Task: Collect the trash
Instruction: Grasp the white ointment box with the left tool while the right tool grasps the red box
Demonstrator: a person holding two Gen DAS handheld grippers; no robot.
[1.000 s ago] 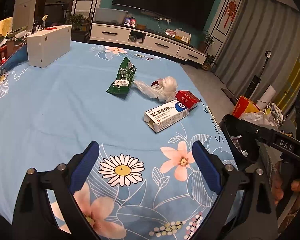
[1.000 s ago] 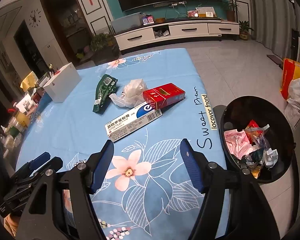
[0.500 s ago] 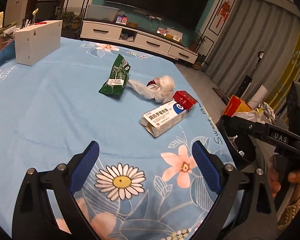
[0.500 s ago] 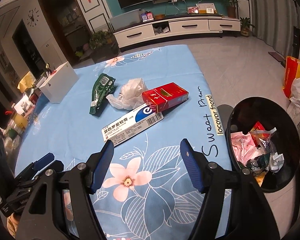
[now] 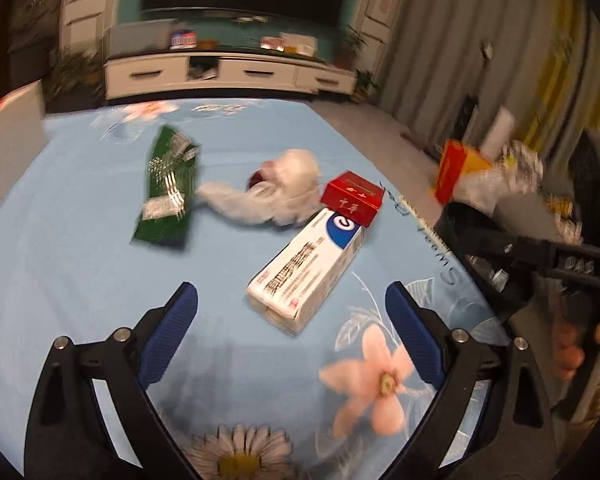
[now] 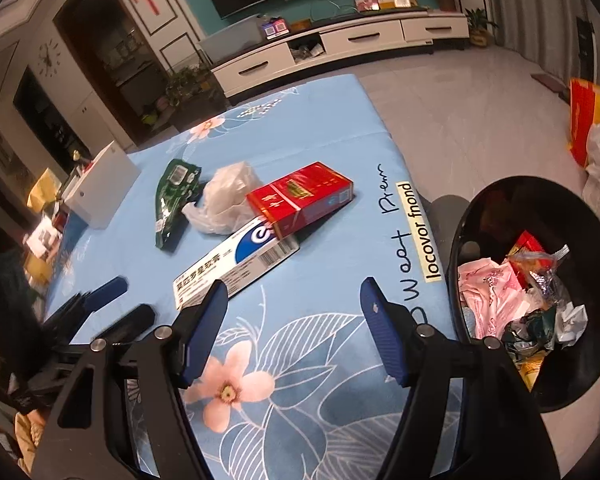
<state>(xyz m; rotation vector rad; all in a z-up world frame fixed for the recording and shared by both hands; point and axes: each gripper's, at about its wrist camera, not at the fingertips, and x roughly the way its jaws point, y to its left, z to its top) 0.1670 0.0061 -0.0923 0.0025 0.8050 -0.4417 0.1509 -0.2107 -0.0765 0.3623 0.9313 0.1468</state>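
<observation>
On the blue flowered table lie a white and blue medicine box (image 5: 308, 268) (image 6: 236, 264), a red carton (image 5: 353, 198) (image 6: 300, 198), a crumpled clear plastic bag (image 5: 272, 196) (image 6: 224, 200) and a green wrapper (image 5: 168, 188) (image 6: 174, 204). My left gripper (image 5: 292, 320) stands open just short of the white box's near end, nothing between its blue pads. My right gripper (image 6: 294, 308) is open too, its left pad (image 6: 204, 328) beside the white box's near corner. A black trash bin (image 6: 596, 240) with several scraps stands off the table's right edge.
A white box (image 6: 100, 184) stands at the table's far left. The table edge (image 6: 432, 248) with printed lettering runs beside the bin. A red and yellow bag (image 6: 588, 120) and a white bag lie on the floor beyond it. A TV cabinet (image 6: 340, 44) lines the back wall.
Both grippers have moved forward and lower toward the trash pile; the white box now sits much closer to both. The left view has rolled and is motion-blurred. Jaws unchanged.
</observation>
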